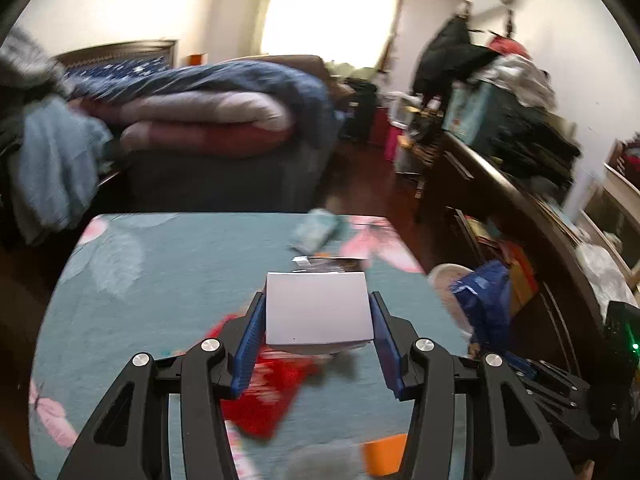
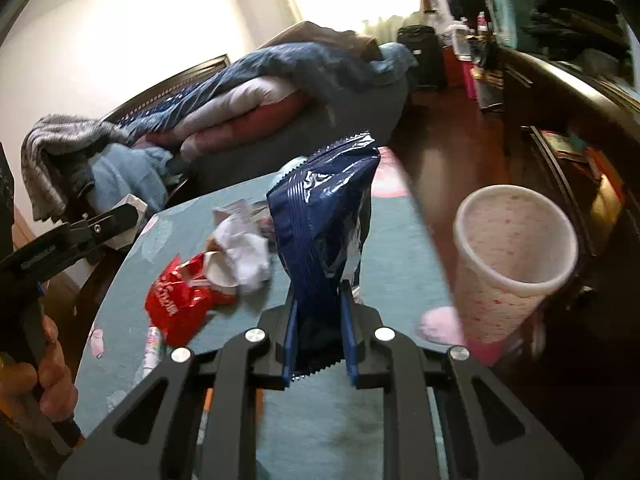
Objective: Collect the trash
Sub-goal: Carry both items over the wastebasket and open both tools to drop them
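My left gripper [image 1: 318,316] is shut on a white paper box [image 1: 318,308], held above the teal flowered tabletop [image 1: 168,280]; it also shows at the left of the right wrist view [image 2: 120,220]. My right gripper [image 2: 320,320] is shut on a dark blue foil snack bag [image 2: 324,216], upright, beside a white speckled bin with a pink base [image 2: 512,256] off the table's right edge. The blue bag [image 1: 488,300] and bin [image 1: 448,280] show in the left view too. A red wrapper [image 2: 180,300], crumpled white paper [image 2: 244,252] and a silver wrapper [image 1: 328,263] lie on the table.
A teal packet [image 1: 316,230] lies at the table's far edge and an orange item [image 1: 384,454] near the front. A bed piled with blankets [image 1: 208,116] stands behind. A dark cluttered sideboard [image 1: 520,208] runs along the right, wooden floor [image 2: 444,148] between.
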{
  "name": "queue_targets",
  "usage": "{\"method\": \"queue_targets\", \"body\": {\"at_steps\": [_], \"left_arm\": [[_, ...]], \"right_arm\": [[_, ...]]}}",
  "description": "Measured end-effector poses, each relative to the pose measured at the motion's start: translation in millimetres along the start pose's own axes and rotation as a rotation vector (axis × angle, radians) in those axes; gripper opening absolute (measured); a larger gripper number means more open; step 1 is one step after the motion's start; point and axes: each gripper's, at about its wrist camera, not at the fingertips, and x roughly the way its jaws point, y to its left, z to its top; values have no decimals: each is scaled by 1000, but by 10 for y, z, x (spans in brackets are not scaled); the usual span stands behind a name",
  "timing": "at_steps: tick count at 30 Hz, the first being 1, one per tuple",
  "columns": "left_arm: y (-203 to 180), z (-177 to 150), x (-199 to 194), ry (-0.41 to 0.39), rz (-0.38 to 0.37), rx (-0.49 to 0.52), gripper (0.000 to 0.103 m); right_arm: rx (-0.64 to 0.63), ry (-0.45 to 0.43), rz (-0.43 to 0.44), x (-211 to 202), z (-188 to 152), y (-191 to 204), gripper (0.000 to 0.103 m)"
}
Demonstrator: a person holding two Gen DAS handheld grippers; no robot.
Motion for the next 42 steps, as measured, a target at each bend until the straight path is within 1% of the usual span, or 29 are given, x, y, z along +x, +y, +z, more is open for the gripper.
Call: {"method": "queue_targets", "body": {"at_steps": [4, 8, 11, 12, 17, 20, 23, 26, 28, 32, 34, 36, 37, 39, 42], "left_arm": [[-449, 45, 162, 11, -56, 48, 51], [-873, 103, 369, 23, -108, 91, 51], [-1242, 164, 635, 58, -155, 119, 51], [-1326, 174, 704, 69, -160, 123, 51], [-1848, 207, 1232, 137, -205, 151, 51], [-2074, 208, 1500, 162, -209, 159, 51], [-2298, 203, 1856, 203, -211, 162, 51], [-2415, 223, 2113, 246, -216, 154, 51], [-2468, 224, 2255, 267, -205, 151, 51], [-2571, 239, 2432, 291, -196, 156, 52], [-2593, 276, 2506, 293, -197, 156, 59], [-2600, 305, 2566, 292, -204, 137, 76], [-2602, 323, 2597, 290, -210, 121, 79], [-2577, 349, 2619, 285, -218, 93, 80], [-2516, 380, 2572, 289, -234, 65, 81]], "right_arm": [[39, -28, -51, -152, -2, -359, 20], [90, -45, -104, -218, 18, -781, 20], [123, -51, -140, -213, 48, -1075, 21], [131, -52, -149, -208, 53, -1152, 21], [186, -49, -200, -85, 97, -1651, 21], [224, -33, -214, 56, 121, -1946, 21], [252, -15, -215, 247, 149, -2195, 21], [261, 2, -227, 458, 177, -2371, 21], [270, 14, -225, 596, 188, -2477, 21], [283, 17, -224, 799, 227, -2617, 22], [287, 14, -221, 883, 247, -2674, 25], [289, 10, -228, 944, 265, -2712, 30], [290, 5, -228, 953, 271, -2724, 33], [288, 3, -236, 979, 278, -2740, 35], [287, 4, -244, 985, 276, -2742, 42]]}}
